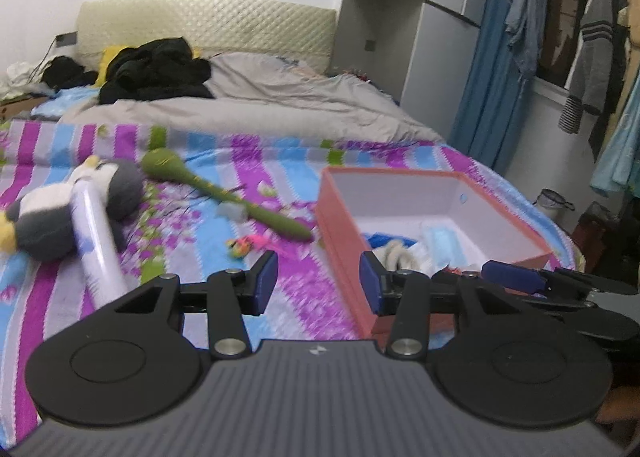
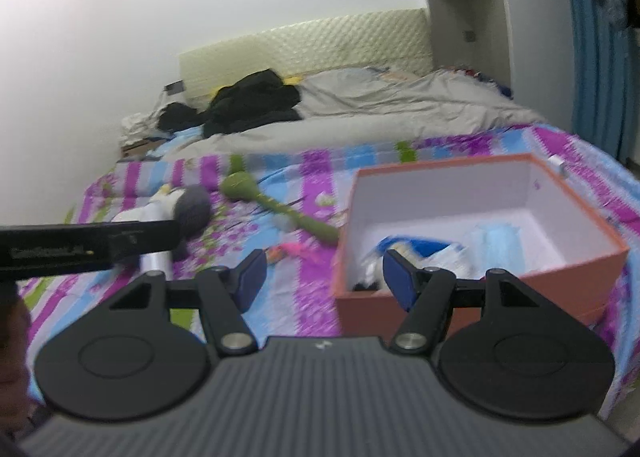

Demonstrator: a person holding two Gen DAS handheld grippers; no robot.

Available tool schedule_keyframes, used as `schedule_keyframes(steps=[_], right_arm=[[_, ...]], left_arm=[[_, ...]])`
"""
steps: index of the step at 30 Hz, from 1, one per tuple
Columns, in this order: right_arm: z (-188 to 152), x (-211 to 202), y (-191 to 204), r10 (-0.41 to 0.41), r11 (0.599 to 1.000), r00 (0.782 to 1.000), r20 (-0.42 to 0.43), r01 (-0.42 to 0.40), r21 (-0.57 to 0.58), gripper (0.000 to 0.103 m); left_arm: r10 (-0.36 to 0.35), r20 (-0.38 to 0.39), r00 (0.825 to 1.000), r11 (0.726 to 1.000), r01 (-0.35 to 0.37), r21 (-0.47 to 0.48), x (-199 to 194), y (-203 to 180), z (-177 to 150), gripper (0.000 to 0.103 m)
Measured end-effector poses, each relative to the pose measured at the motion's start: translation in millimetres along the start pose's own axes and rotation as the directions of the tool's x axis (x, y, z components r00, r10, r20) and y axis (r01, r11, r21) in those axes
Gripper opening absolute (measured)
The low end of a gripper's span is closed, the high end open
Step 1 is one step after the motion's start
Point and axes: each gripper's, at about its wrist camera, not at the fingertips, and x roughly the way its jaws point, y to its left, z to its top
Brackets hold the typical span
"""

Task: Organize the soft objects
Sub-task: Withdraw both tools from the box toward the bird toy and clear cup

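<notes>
An orange box (image 1: 338, 213) with a white inside stands on the striped bedspread; it also shows in the right wrist view (image 2: 480, 289). In it lie a blue face mask (image 1: 444, 243), blue cloth and a pale rope-like item. A grey and white plush penguin (image 1: 44, 217) with a white tube (image 1: 98, 241) lies at the left. A green plush spoon shape (image 1: 216, 185) lies in the middle, a small pink toy (image 1: 246, 245) near it. My left gripper (image 1: 318, 283) is open and empty above the bed by the box's near left corner. My right gripper (image 2: 324, 277) is open and empty, over the box's near edge.
A grey duvet (image 1: 260, 105) and black clothes (image 1: 156, 71) lie at the head of the bed. A wardrobe (image 1: 404, 29), blue curtain (image 1: 492, 69) and hanging clothes (image 1: 592, 53) stand at the right. The left gripper's body (image 2: 80, 247) crosses the right wrist view at the left.
</notes>
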Motion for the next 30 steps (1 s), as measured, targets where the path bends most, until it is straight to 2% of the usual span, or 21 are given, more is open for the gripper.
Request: schedule_keyframes(steps=[7, 14, 17, 23, 30], right_arm=[[-33, 8, 27, 0.052, 0.998, 0.998, -0.025, -0.052, -0.016, 0.067], [-53, 14, 48, 0.064, 0.996, 0.998, -0.011, -0.065, -0.06, 0.067], [-62, 21, 54, 0.067, 0.995, 0.997, -0.03, -0.069, -0.068, 0.067], [-72, 37, 64, 0.092, 0.992, 0.994, -0.053, -0.096, -0.086, 0.067], [-82, 72, 77, 0.11, 0.985, 0.992, -0.057, -0.116, -0.125, 0.066]], left_arm=[[0.047, -0.015, 0.999, 0.998, -0.048, -0.034, -10, 31, -40, 0.051], [0.091, -0.039, 0.995, 0.994, -0.093, -0.049, -11, 54, -69, 0.051], [0.118, -0.066, 0.991, 0.991, -0.122, -0.061, -6, 66, -80, 0.051], [0.152, -0.088, 0.984, 0.982, -0.16, -0.096, 4, 90, -88, 0.051], [0.169, -0.105, 0.98, 0.978, -0.18, -0.108, 33, 112, -80, 0.051]])
